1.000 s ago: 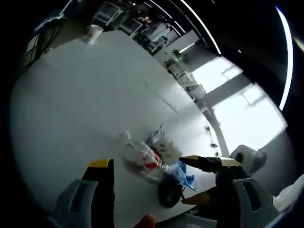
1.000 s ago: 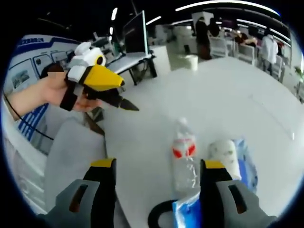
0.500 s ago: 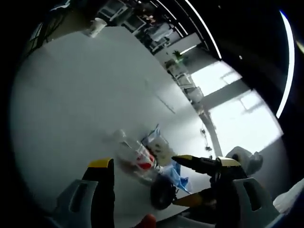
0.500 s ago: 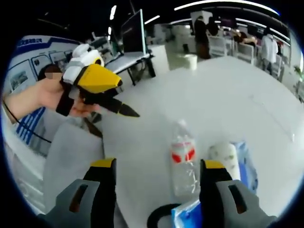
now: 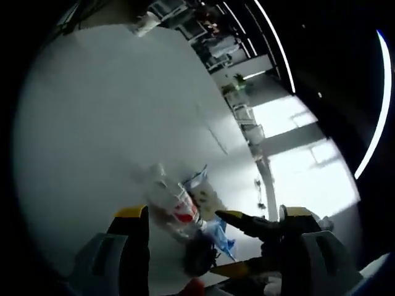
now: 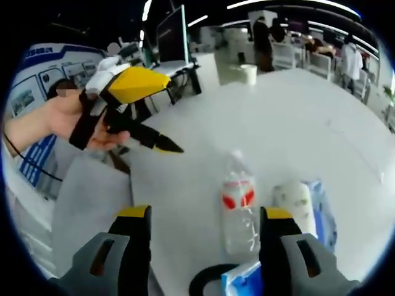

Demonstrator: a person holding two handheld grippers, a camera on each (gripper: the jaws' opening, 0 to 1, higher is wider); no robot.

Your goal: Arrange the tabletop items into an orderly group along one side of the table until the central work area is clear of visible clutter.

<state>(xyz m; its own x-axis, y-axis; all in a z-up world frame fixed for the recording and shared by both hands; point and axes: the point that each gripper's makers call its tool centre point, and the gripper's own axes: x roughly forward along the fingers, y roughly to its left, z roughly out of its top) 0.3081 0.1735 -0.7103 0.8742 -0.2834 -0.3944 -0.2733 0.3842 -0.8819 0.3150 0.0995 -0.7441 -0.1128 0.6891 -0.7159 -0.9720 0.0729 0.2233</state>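
A clear plastic bottle (image 6: 237,209) with a red label lies on the white table (image 6: 296,123). Beside it are a white patterned roll (image 6: 295,200) on a blue packet (image 6: 322,216), another blue packet (image 6: 245,279) and a black ring-shaped thing (image 6: 202,287). My right gripper (image 6: 205,213) stands open just short of the bottle, holding nothing. A hand holds my left gripper (image 6: 166,147) above the table's left edge. In the left gripper view, the left gripper (image 5: 215,213) is open over the bottle (image 5: 174,206), roll (image 5: 207,196) and blue packet (image 5: 220,234). The right gripper (image 5: 217,242) reaches in, jaws apart.
A paper cup (image 6: 248,74) stands at the table's far edge, also the cup (image 5: 148,23) in the left gripper view. Broad bare tabletop (image 5: 92,123) lies beyond the cluster. A monitor (image 6: 173,40) and standing people (image 6: 352,61) are behind the table.
The left gripper has tipped its body upward and edged toward the cluster. In the left gripper view the right gripper's jaws reach further left. Bottle, roll and packets lie as before.
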